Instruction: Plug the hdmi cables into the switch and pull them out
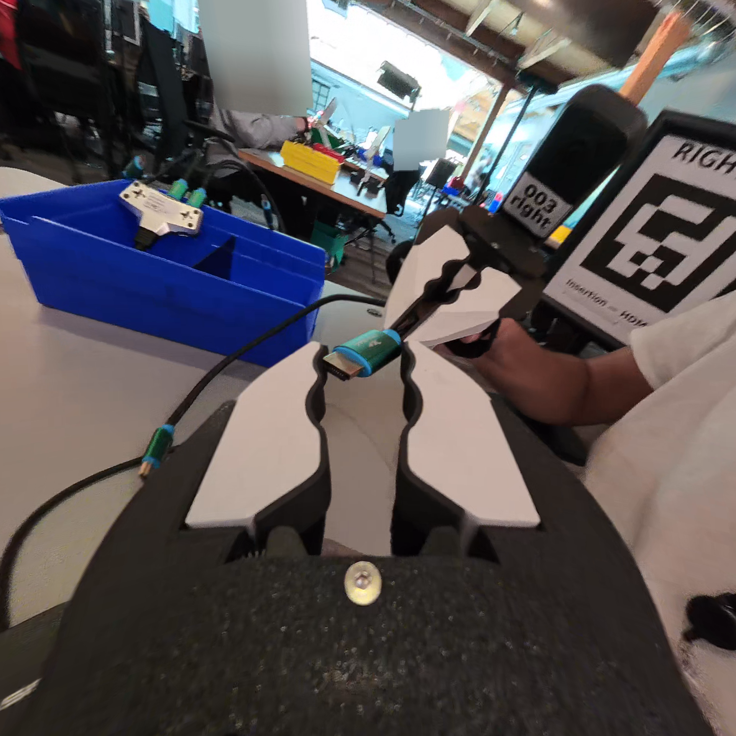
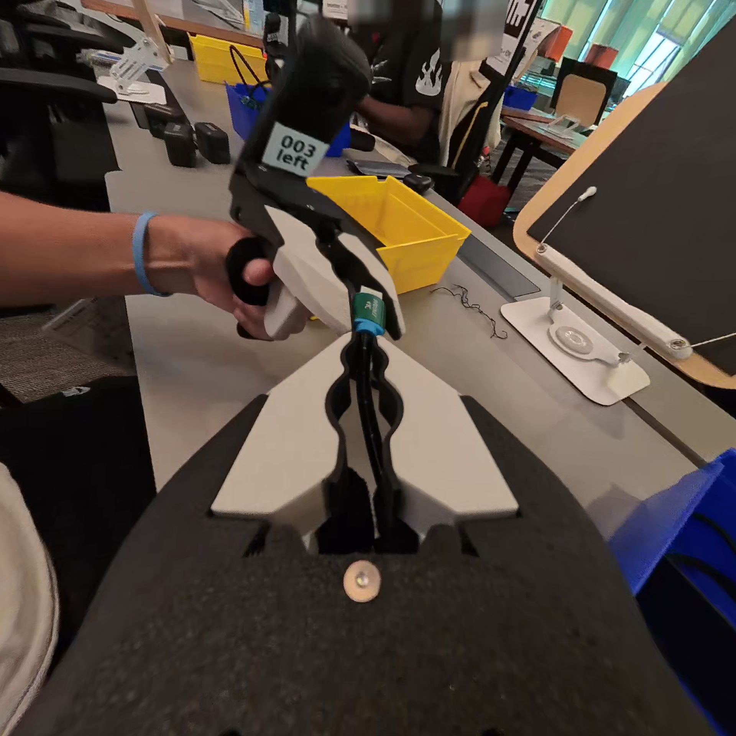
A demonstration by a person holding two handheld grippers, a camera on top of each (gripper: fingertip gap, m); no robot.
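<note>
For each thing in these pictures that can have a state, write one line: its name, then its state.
Left gripper: open, fingertips either side of the plug, not closed on it.
Right gripper: shut on the cable.
Cable: held between the right fingers.
Plug: free, in no port.
Second plug: lying loose on the table.
Switch: resting on the blue bin, two green plugs inserted.

The switch (image 1: 161,215) lies in the bin (image 1: 167,286), left of and behind the plug (image 1: 364,352).
</note>
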